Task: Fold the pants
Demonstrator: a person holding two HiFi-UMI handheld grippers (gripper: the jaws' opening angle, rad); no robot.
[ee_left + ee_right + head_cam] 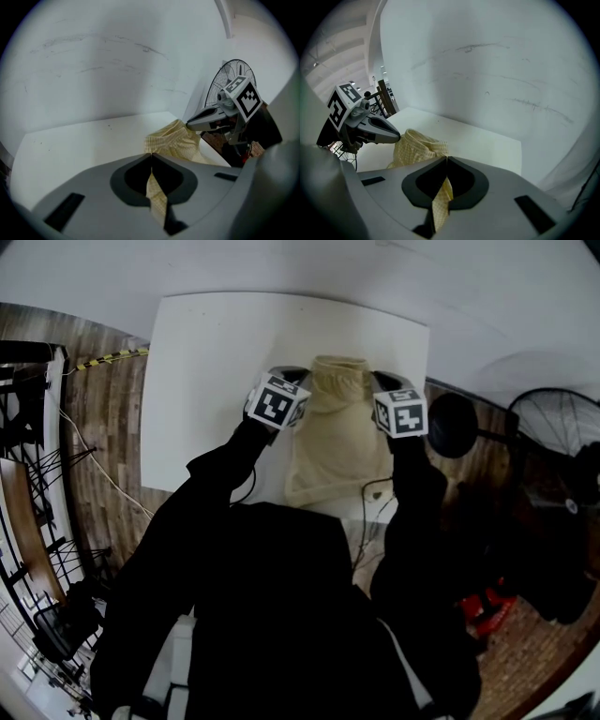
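left claw (151, 155): clamped on pants (174, 138) fabric | right claw (446, 159): clamped likewise | pants: nearer table's (206, 362) right edge

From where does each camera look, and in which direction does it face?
Head view: on the person's head, steeply down at table, pants, black sleeves, left claw, right claw.
Left gripper view: on the left claw, looking along its jaws, shut on the pants, towards the wall.
Right gripper view: on the right claw, likewise shut on the pants.
Shared: each gripper view shows the other claw.
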